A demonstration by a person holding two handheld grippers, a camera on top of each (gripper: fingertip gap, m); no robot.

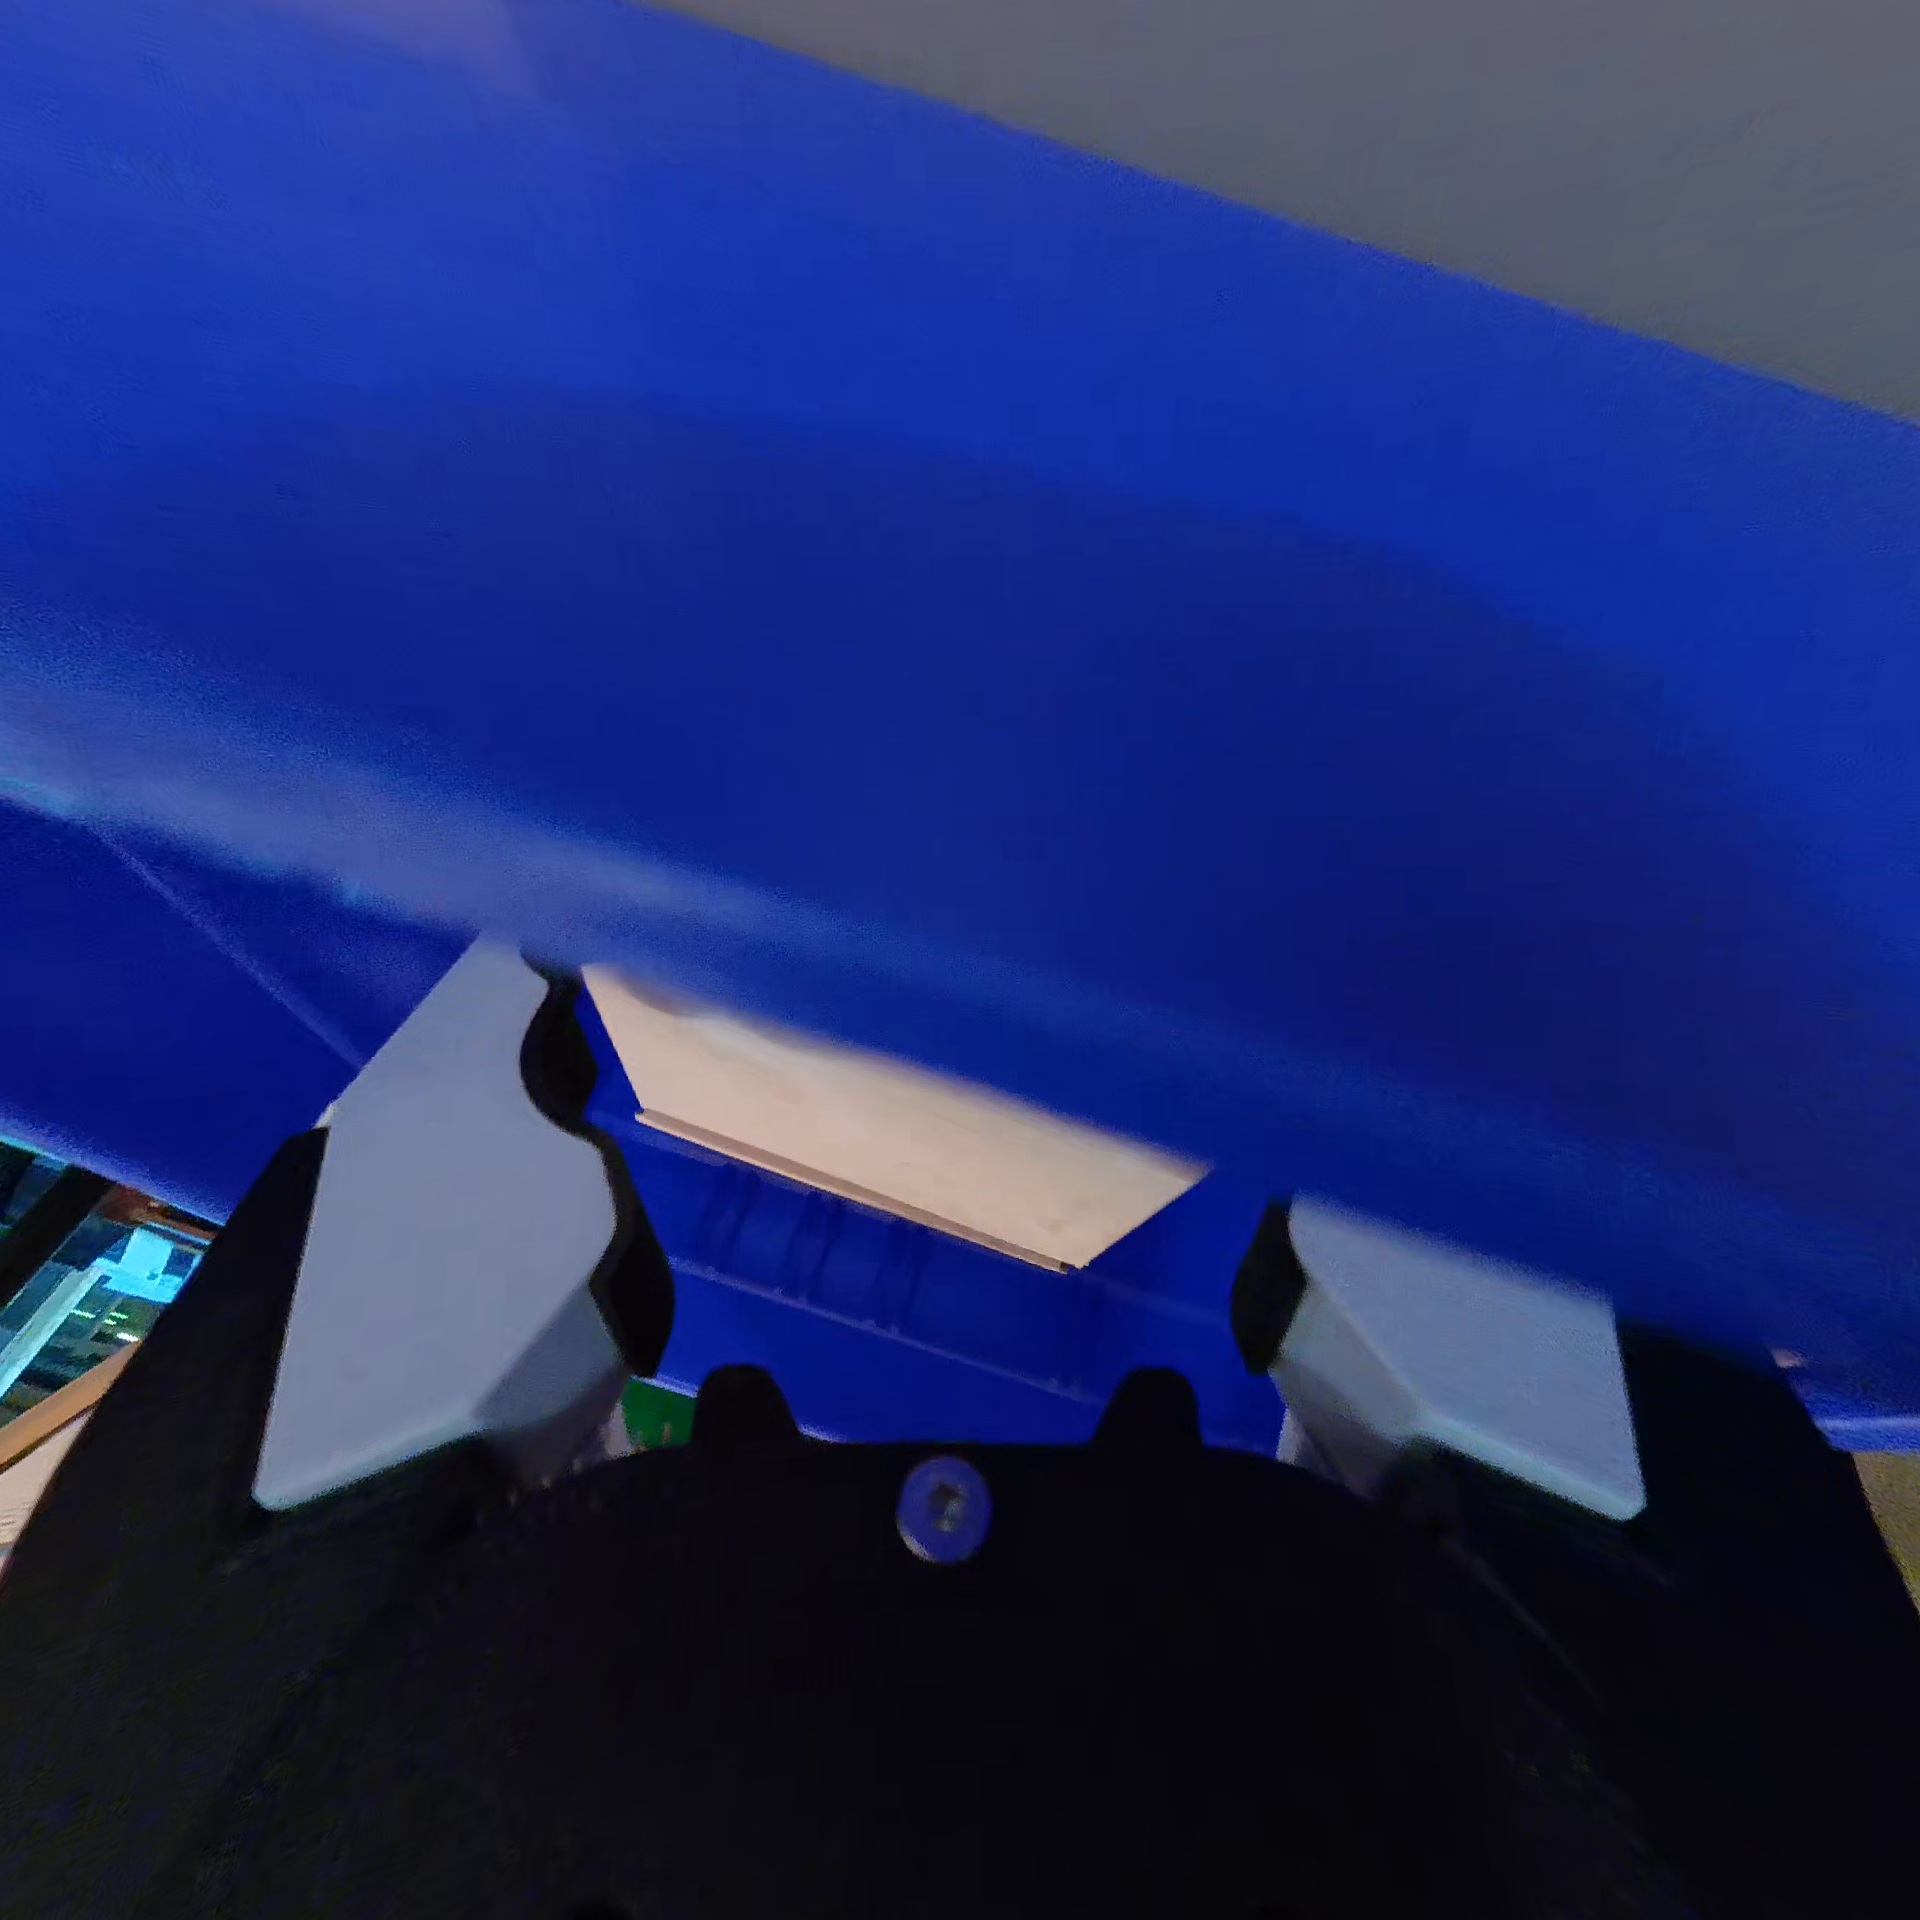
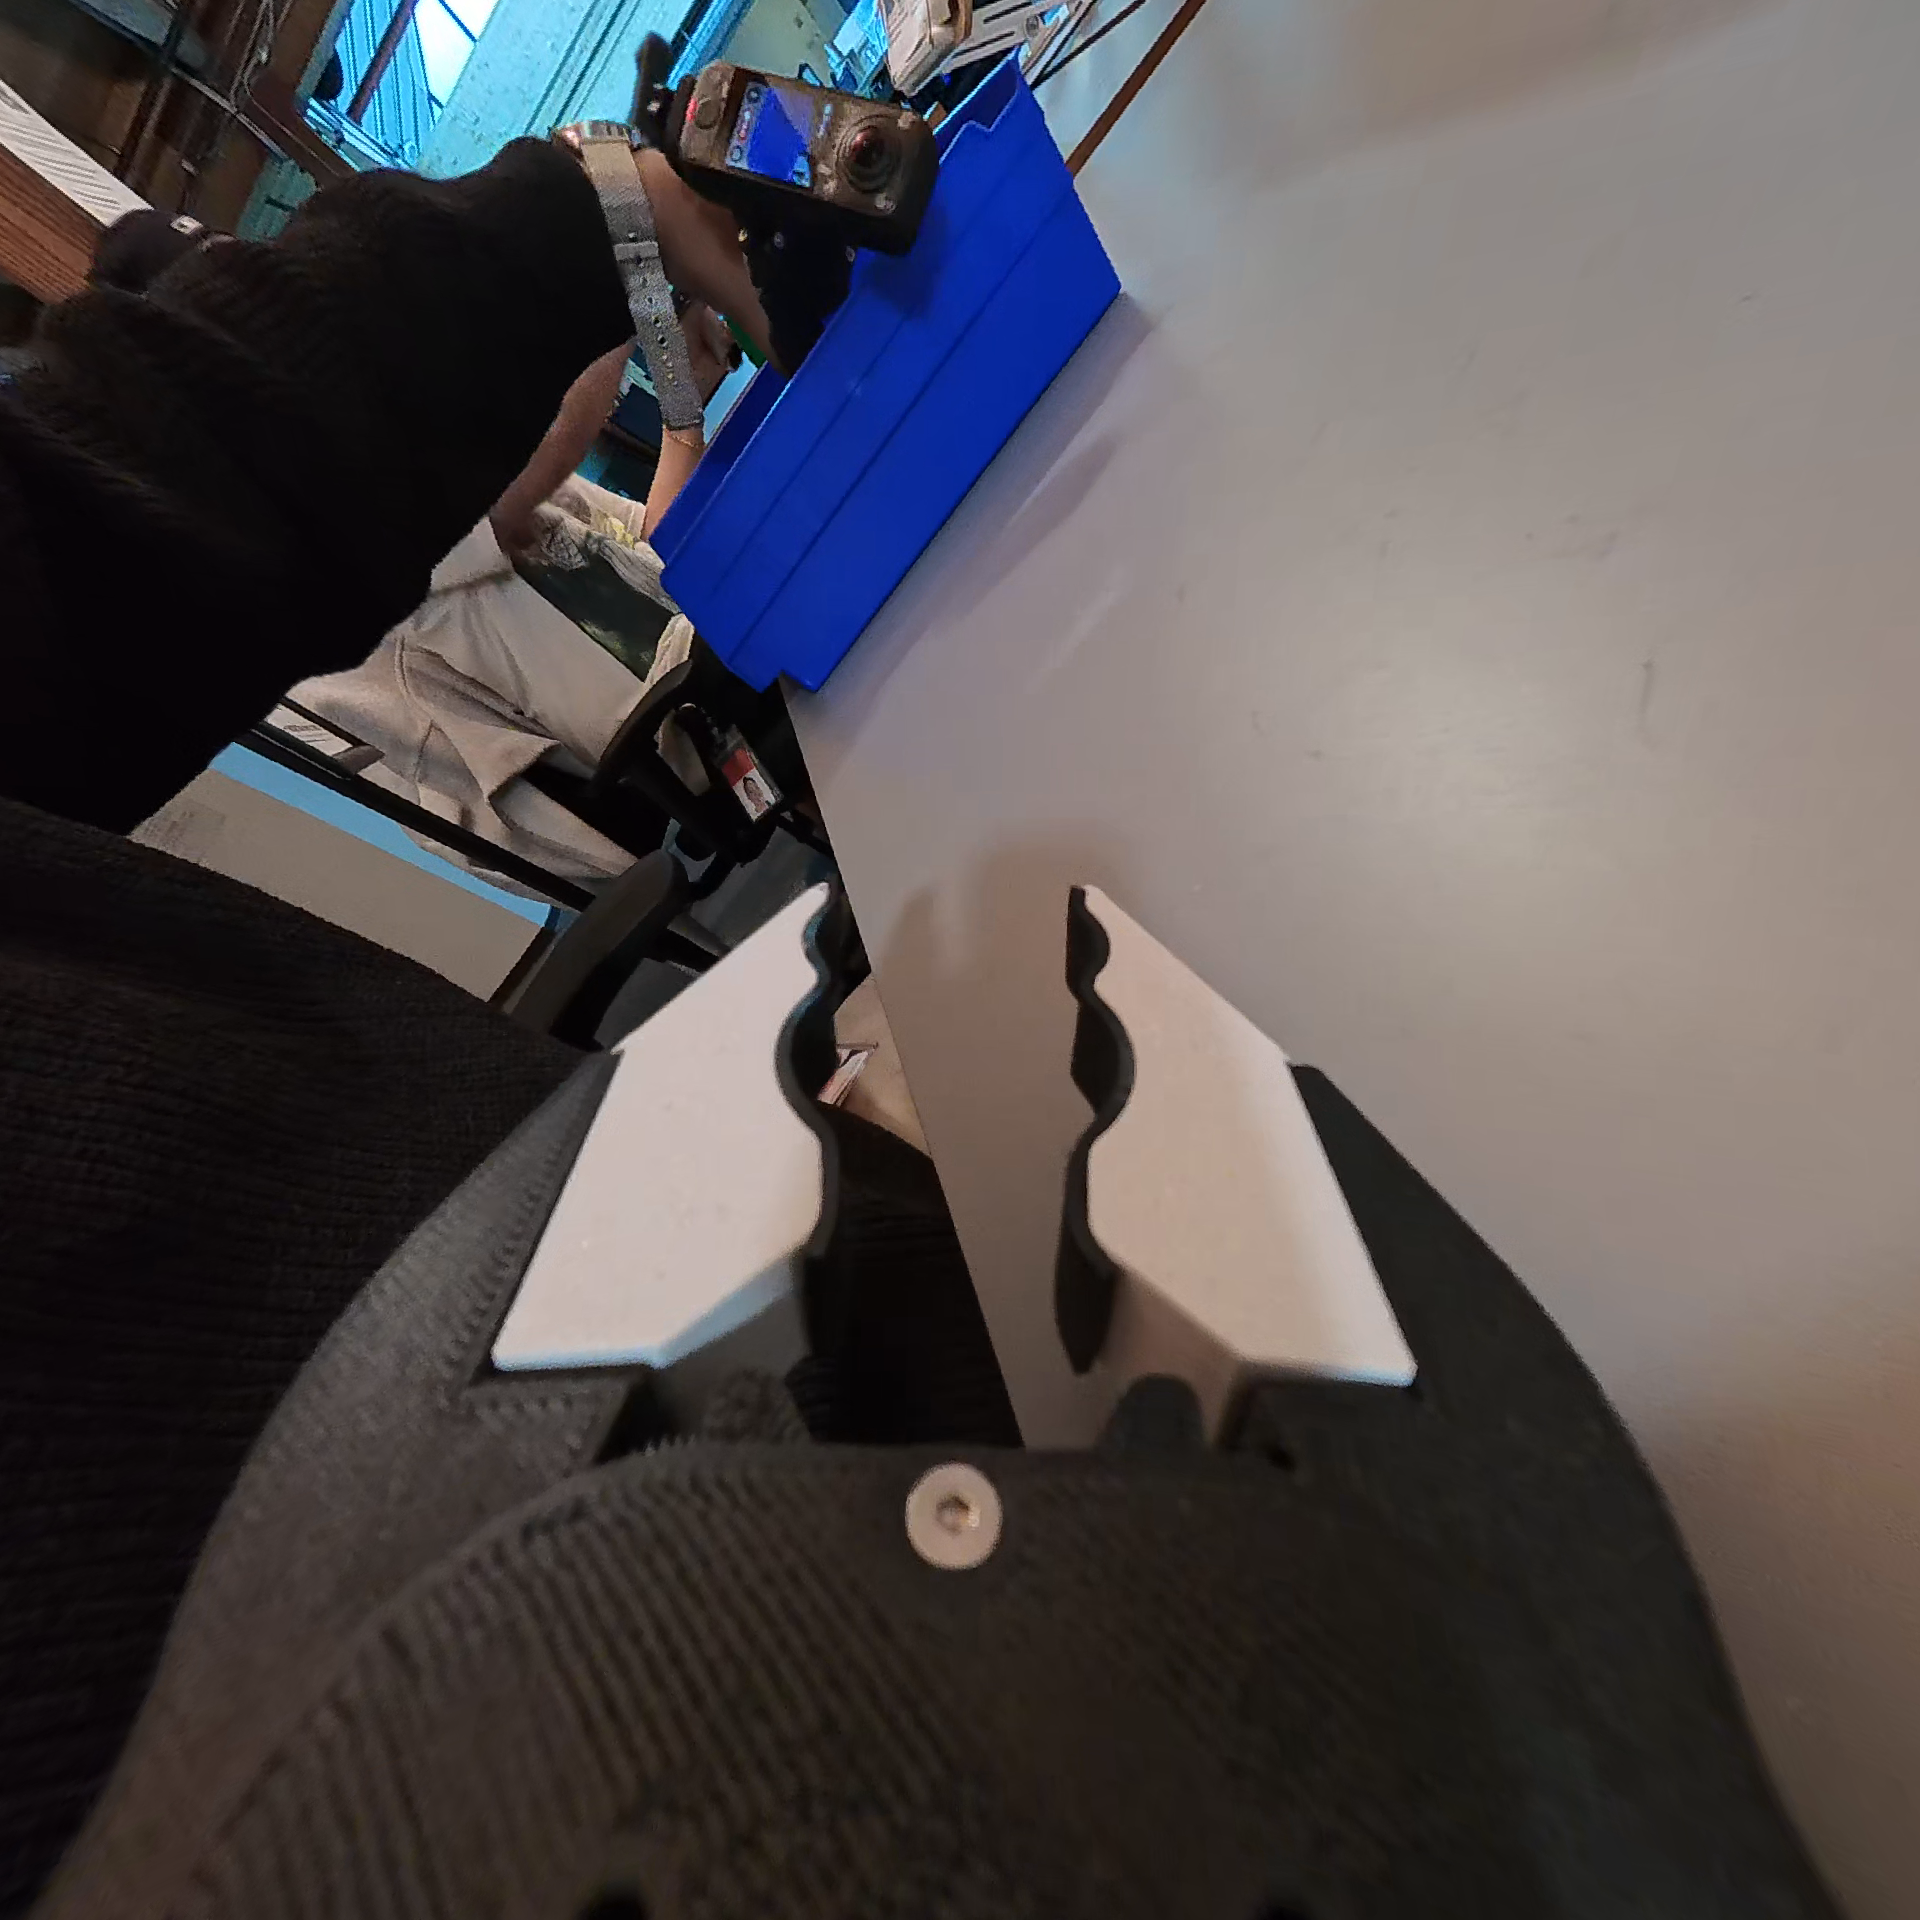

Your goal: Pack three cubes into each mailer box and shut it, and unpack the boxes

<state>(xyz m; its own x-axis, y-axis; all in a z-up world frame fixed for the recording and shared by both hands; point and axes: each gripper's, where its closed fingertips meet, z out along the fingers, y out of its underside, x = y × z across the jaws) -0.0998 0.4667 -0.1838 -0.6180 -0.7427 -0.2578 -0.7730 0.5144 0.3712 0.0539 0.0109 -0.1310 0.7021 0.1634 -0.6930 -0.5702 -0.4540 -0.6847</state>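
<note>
A blue plastic bin (image 1: 935, 520) fills the left wrist view, close up and blurred. My left gripper (image 1: 894, 1091) is open wide and reaches in under its rim, which hides the fingertips. A pale tan flat panel (image 1: 935, 1153), like cardboard, lies inside the bin between the fingers, and nothing is gripped. In the right wrist view the same bin (image 2: 894, 416) stands on the grey table (image 2: 1455, 623), and the left gripper (image 2: 810, 145) is held over it. My right gripper (image 2: 956, 914) is open and empty at the table's near edge. No cubes show.
A black sleeve (image 2: 260, 468) and a hand with a grey watch strap (image 2: 649, 281) hold the left gripper. A seated person in light clothes (image 2: 488, 665) and a dark chair (image 2: 644, 831) are beyond the table edge. The grey table stretches to the right of the bin. Spacing between my two grippers at the tips: around 50 centimetres.
</note>
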